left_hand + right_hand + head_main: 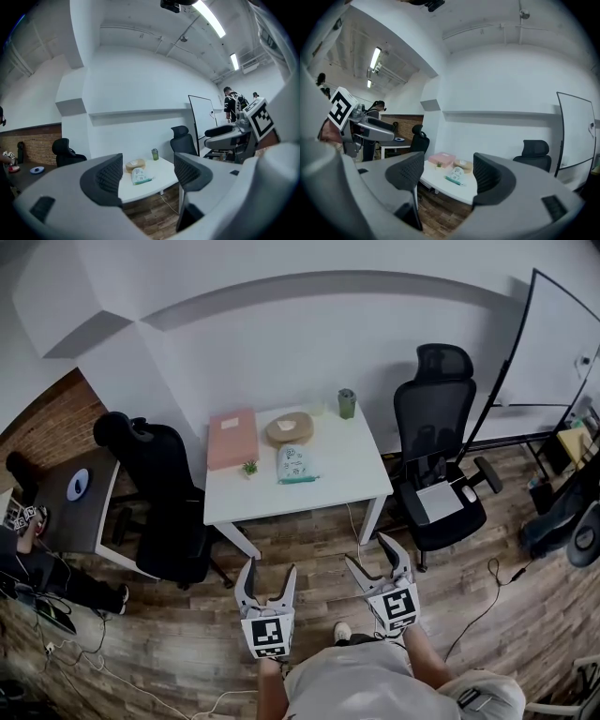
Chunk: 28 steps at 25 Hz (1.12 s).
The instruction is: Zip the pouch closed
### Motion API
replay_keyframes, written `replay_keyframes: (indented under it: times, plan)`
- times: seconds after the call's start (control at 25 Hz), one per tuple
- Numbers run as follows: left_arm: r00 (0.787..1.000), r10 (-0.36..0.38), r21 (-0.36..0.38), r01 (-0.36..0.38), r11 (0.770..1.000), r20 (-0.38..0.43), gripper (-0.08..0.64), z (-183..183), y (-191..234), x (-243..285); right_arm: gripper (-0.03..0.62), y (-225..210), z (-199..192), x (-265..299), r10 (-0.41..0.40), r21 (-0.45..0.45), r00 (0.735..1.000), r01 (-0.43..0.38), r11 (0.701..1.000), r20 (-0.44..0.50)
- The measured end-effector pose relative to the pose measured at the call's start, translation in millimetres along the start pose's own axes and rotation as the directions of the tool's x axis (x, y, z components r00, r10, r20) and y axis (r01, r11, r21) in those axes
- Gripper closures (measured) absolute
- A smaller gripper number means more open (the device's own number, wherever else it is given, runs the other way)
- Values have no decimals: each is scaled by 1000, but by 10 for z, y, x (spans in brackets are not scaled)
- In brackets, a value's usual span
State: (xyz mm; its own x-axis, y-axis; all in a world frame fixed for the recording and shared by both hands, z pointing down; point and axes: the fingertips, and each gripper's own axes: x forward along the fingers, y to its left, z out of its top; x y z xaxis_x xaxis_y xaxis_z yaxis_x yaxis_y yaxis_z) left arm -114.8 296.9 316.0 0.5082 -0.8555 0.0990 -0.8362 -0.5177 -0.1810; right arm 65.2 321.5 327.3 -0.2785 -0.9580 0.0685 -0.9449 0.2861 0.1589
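The pouch (293, 465) lies on the white table (347, 479), near its middle. It is a pale printed bag with a teal strip along the edge that faces the person. From this far off I cannot tell whether its zip is open or shut, and nothing of its inside shows. Behind it sits a round tan thing (289, 428) with a pale patch on top, too small to name. To the left of that lies a flat pink box (232, 438) with its lid down. A green cup (347, 403) stands at the far right corner, its inside out of sight. A tiny potted plant (249, 467) stands just beside the pouch on the left. Both grippers hang over the wooden floor, well apart from the table. The left gripper (268, 568) has its jaws spread with only air between them. The right gripper (369, 552) is likewise spread and empty, and its own view shows the table far off through the gap. A black chair (164, 493) stands at the table's left and another black chair (433, 446) at its right, the latter with a flat grey thing (439, 502) on its seat that I cannot identify. The whiteboard (548, 343) is cut off by the right edge of the head view. The person's body is cut off at the bottom edge.
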Motion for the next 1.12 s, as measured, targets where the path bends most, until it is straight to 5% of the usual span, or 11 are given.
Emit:
replay_keyframes:
  times: [1.12]
  plan:
    - [999, 46, 12, -46, 999, -6, 232, 19, 424, 1249, 268, -637, -60, 1239, 39, 25, 999, -39, 999, 11]
